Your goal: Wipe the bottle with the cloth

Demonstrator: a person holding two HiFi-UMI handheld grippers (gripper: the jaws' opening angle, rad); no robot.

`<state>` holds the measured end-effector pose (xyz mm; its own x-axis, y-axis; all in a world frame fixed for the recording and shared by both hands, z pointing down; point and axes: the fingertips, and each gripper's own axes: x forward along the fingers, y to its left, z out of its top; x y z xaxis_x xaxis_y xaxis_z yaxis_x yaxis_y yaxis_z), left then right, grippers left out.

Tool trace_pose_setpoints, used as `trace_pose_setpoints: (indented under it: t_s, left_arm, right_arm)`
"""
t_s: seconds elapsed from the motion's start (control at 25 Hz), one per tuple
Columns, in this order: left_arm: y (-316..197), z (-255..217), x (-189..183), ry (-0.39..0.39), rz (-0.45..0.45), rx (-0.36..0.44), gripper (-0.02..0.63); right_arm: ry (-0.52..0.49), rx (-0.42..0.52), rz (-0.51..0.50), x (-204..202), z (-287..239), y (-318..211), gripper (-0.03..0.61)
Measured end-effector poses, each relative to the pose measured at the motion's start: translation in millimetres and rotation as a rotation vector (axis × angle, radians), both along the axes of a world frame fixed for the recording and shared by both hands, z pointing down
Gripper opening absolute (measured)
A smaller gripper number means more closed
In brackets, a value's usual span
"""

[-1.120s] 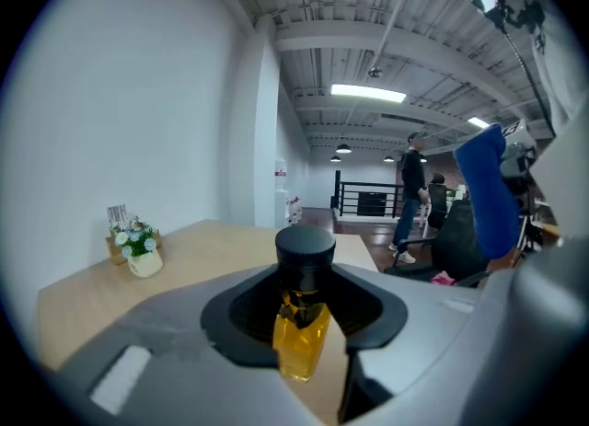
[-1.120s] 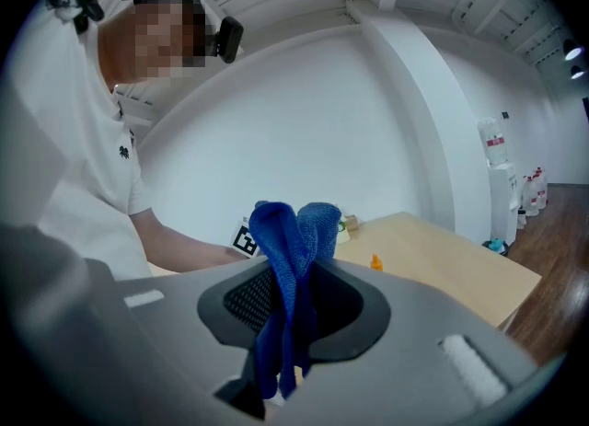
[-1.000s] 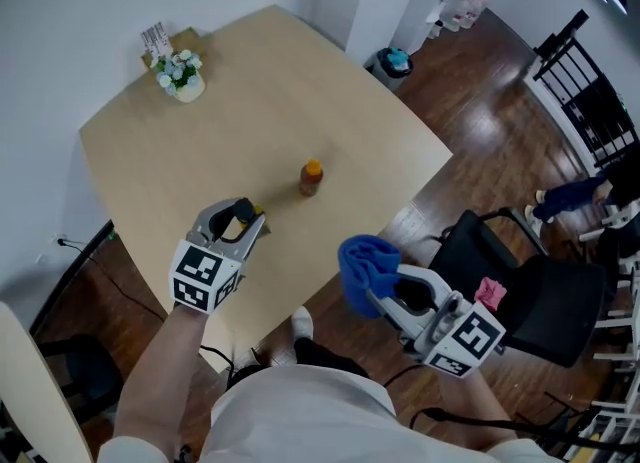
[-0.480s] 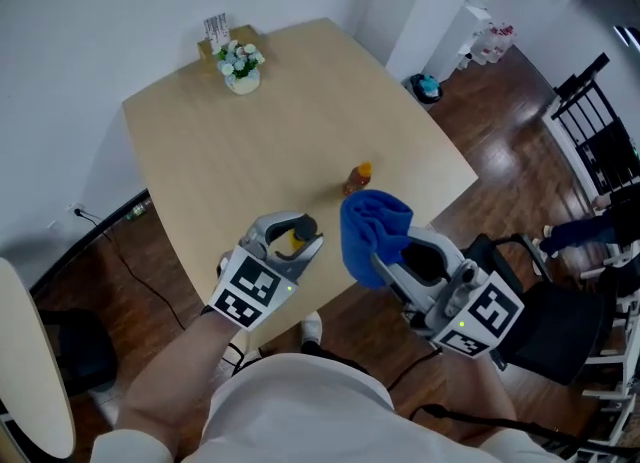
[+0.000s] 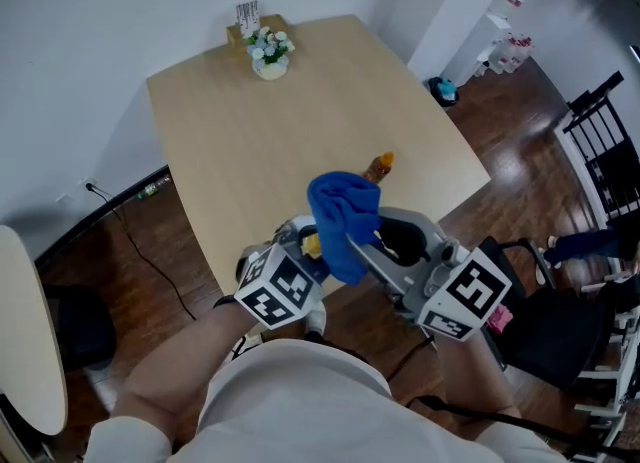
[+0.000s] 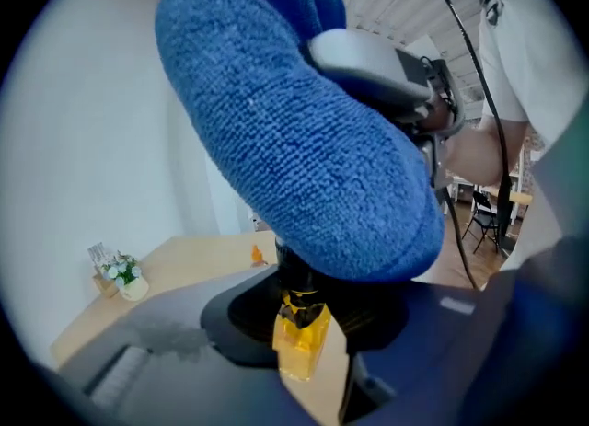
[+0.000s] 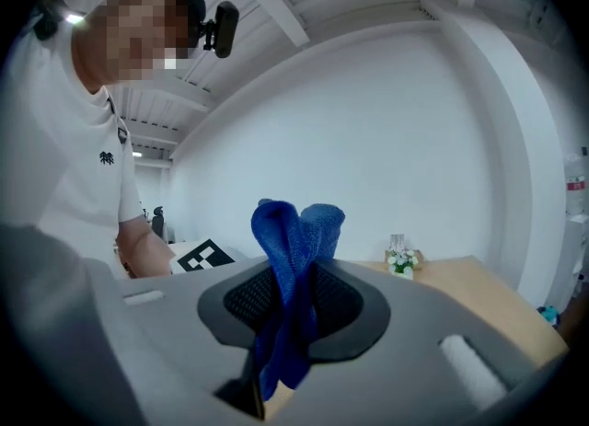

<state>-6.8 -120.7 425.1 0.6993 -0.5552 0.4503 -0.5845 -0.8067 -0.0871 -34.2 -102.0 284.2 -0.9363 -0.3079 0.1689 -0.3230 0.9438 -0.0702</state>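
My left gripper (image 5: 306, 245) (image 6: 296, 303) is shut on a small yellow bottle (image 5: 313, 244) (image 6: 304, 349) with a black cap, held upright near the table's front edge. My right gripper (image 5: 360, 249) (image 7: 290, 328) is shut on a folded blue cloth (image 5: 342, 213) (image 7: 293, 259). In the left gripper view the cloth (image 6: 294, 139) fills the upper picture, sits right over the bottle's cap and hides its top. A second small bottle (image 5: 380, 164) (image 6: 256, 252), brown with an orange cap, stands on the table (image 5: 250, 141) farther out.
A white pot of flowers (image 5: 269, 51) (image 7: 400, 262) and a small card holder (image 5: 247, 19) stand at the table's far corner. A black chair (image 5: 545, 321) is to the right on the wooden floor. A white wall borders the table's left side.
The right gripper has carried the cloth left and up until it is over the bottle in the left gripper. The two grippers have come together near the table's front edge.
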Motion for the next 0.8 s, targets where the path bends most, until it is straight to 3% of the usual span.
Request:
trace_pose_setpoints:
  t_s: [0.28, 0.6, 0.8]
  left_arm:
    - [0, -9, -16, 0.024, -0.016, 0.002, 0.152]
    - [-8, -63, -27, 0.237, -0.004, -0.049, 0.152]
    - [-12, -94, -25, 0.302, 0.025, -0.049, 0.152]
  right_arm:
    - [-0.012, -0.015, 0.096, 30, 4, -18, 0.092]
    - [-0.123, 0.004, 0.128, 43, -10, -22, 0.092]
    - [-0.133, -0.024, 0.136, 43, 10, -28, 0.092]
